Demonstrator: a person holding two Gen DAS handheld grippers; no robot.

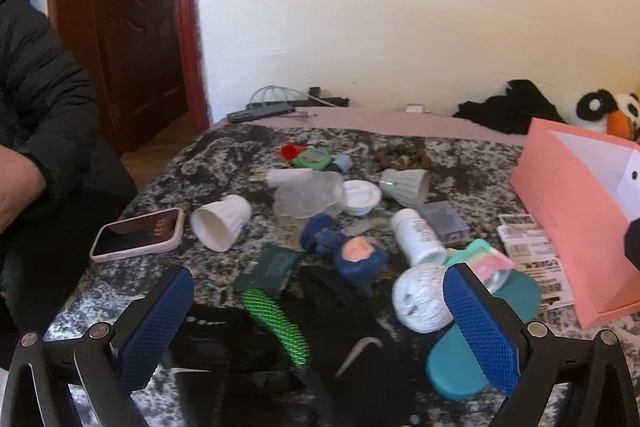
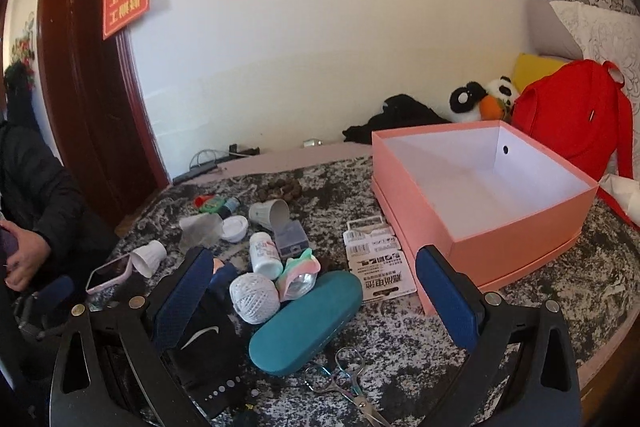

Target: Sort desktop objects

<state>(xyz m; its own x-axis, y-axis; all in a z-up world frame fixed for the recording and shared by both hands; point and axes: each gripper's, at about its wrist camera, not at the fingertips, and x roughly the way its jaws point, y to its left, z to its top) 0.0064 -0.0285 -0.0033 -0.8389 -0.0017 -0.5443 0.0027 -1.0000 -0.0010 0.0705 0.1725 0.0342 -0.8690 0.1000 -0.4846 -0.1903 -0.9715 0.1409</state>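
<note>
Clutter covers the mottled black-and-white cloth. My left gripper [image 1: 320, 331] hangs open over a green mesh-handled tool [image 1: 276, 323] and black fabric [image 1: 344, 319], holding nothing. A white twine ball [image 1: 420, 297], teal glasses case [image 1: 480, 343] and blue figurine [image 1: 344, 247] lie just beyond. My right gripper [image 2: 316, 299] is open above the teal glasses case [image 2: 306, 323], with the twine ball [image 2: 254, 293] and small scissors [image 2: 348, 383] near it. The open pink box [image 2: 484, 227] stands empty at the right.
A pink-cased phone [image 1: 138, 235], white cups [image 1: 222, 223], a white bottle [image 1: 418, 237], a clear lid, a grey plastic case and battery cards [image 2: 378, 263] are scattered around. A person in a black jacket [image 1: 44, 99] sits at left. Plush toys and a red bag [image 2: 576, 123] lie behind.
</note>
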